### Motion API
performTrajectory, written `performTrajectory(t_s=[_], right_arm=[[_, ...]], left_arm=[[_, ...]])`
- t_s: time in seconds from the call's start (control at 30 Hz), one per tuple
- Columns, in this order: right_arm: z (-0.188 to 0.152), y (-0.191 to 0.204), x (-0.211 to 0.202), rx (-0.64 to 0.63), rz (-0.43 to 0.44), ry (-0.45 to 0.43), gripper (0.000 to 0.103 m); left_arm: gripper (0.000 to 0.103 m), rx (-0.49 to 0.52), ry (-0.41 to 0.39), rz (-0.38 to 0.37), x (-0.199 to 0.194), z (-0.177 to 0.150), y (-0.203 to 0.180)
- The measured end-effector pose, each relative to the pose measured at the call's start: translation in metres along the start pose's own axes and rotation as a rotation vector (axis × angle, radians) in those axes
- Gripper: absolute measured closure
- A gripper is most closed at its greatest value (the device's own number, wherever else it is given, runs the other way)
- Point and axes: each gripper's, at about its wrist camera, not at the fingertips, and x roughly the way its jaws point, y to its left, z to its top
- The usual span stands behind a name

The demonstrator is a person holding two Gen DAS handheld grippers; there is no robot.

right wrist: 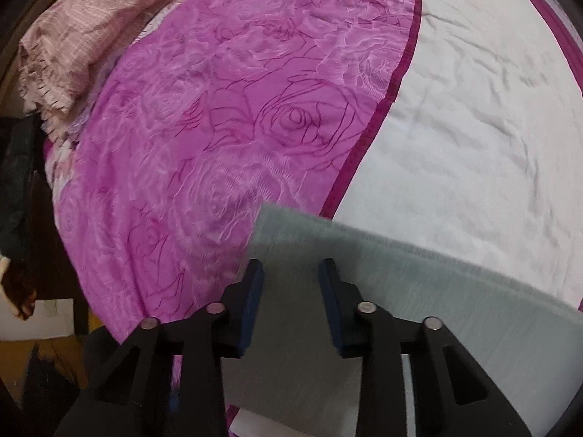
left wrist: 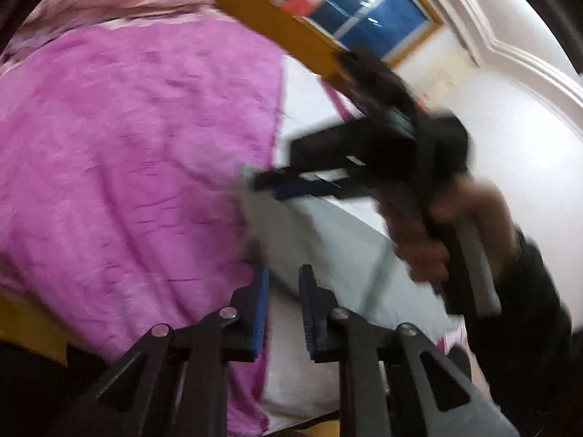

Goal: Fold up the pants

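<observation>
Grey pants (right wrist: 349,291) lie folded flat on a bed, straddling the magenta border where a pink rose-patterned bedspread (right wrist: 218,127) meets a white sheet (right wrist: 473,127). In the right wrist view the garment fills the lower frame from 5 to 7 o'clock, its squared corner pointing toward 11 o'clock.

The right gripper (right wrist: 290,273) hovers over the pants with its blue-padded fingers (right wrist: 255,291) spread apart and nothing between them; whether the tips touch the cloth cannot be told.

The left wrist view is blurred. The left gripper (left wrist: 284,280) sits at 6 o'clock, fingers (left wrist: 260,306) parted with a narrow gap and holding nothing, above the near edge of the pants (left wrist: 328,240). Across the frame at 3 o'clock, the right gripper (left wrist: 277,184) reaches in over the far end of the garment, held by the person's right hand (left wrist: 426,244); its fingers are too smeared there to judge.

A pale pink ruffled blanket (right wrist: 73,43) is bunched at 10 o'clock in the right wrist view. A dark blue window (left wrist: 368,14) shows at 1 o'clock in the left wrist view, set in a white wall (left wrist: 510,145).
</observation>
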Motion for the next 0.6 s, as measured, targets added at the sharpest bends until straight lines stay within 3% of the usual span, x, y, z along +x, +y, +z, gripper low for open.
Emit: performTrajectory(t_s=[0.1, 0.2, 0.3, 0.37, 0.5, 0.57, 0.6], right_arm=[[0.008, 0.004, 0.001, -0.004, -0.019, -0.002, 0.080], [0.014, 0.009, 0.006, -0.003, -0.047, 0.020, 0.081], [0.019, 0.012, 0.010, 0.001, -0.072, 0.044, 0.081], [0.022, 0.014, 0.013, 0.008, -0.086, 0.062, 0.081], [0.026, 0.023, 0.015, -0.009, -0.123, 0.069, 0.082], [0.029, 0.028, 0.017, -0.017, -0.126, 0.066, 0.098], [0.031, 0.029, 0.017, -0.015, -0.121, 0.065, 0.099]], left_arm=[[0.078, -0.105, 0.052, -0.017, 0.012, 0.000, 0.015], [0.075, -0.233, 0.055, -0.125, 0.022, 0.007, 0.031], [0.076, -0.251, 0.088, -0.108, 0.029, 0.005, 0.033], [0.096, -0.215, 0.081, -0.103, 0.028, 0.005, 0.029], [0.100, -0.107, 0.000, -0.005, 0.019, 0.006, 0.011], [0.100, -0.031, -0.031, 0.035, 0.026, 0.011, 0.002], [0.100, 0.009, -0.044, 0.046, 0.026, 0.011, -0.005]])
